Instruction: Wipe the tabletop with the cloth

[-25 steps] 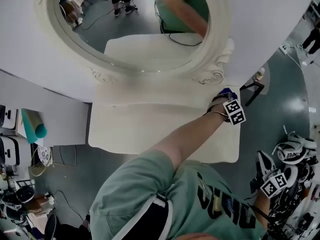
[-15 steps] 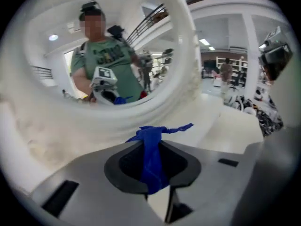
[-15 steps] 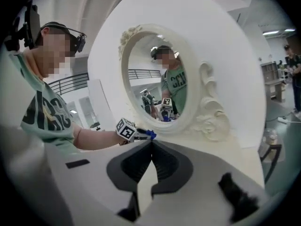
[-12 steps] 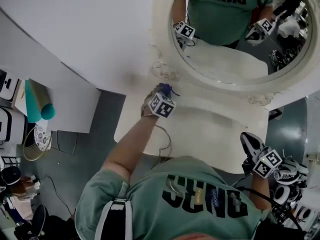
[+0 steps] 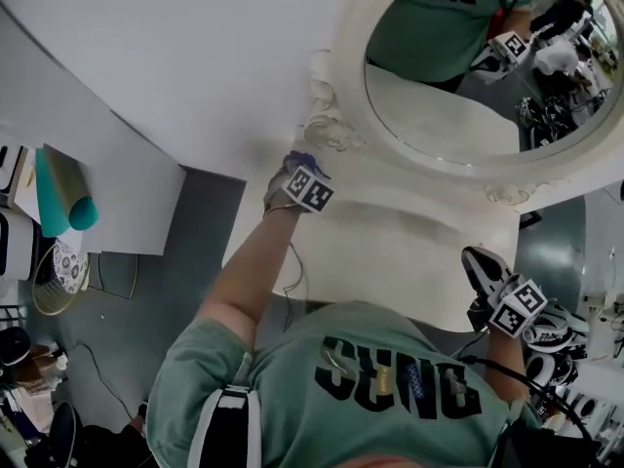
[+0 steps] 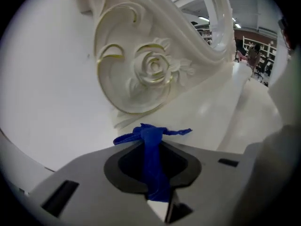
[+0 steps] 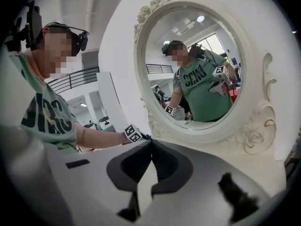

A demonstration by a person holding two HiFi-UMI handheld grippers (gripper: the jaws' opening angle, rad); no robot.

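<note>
— White surface (image 5: pixel 390 252) below the mirror (image 5: pixel 468 96): where's the cloth (image 6: pixel 151 134)?
— Pinched in the left tool (image 6: pixel 153 147), by the mirror's carved base (back left corner). Meanwhile the right tool (image 7: pixel 150 147) is pressed together, empty, near the front edge.

1. The cloth (image 6: pixel 155 180) is looking like soft blue fabric, creased and matt.
2. The tabletop (image 5: pixel 390 252) is showing a smooth white finish with a soft sheen.
3. The mirror frame (image 6: pixel 153 67) is gleaming glossy cream, its carved relief edged in gold.
4. The left gripper (image 6: pixel 153 145) is showing matt grey plastic around darker matt pads (image 6: pixel 126 167).
</note>
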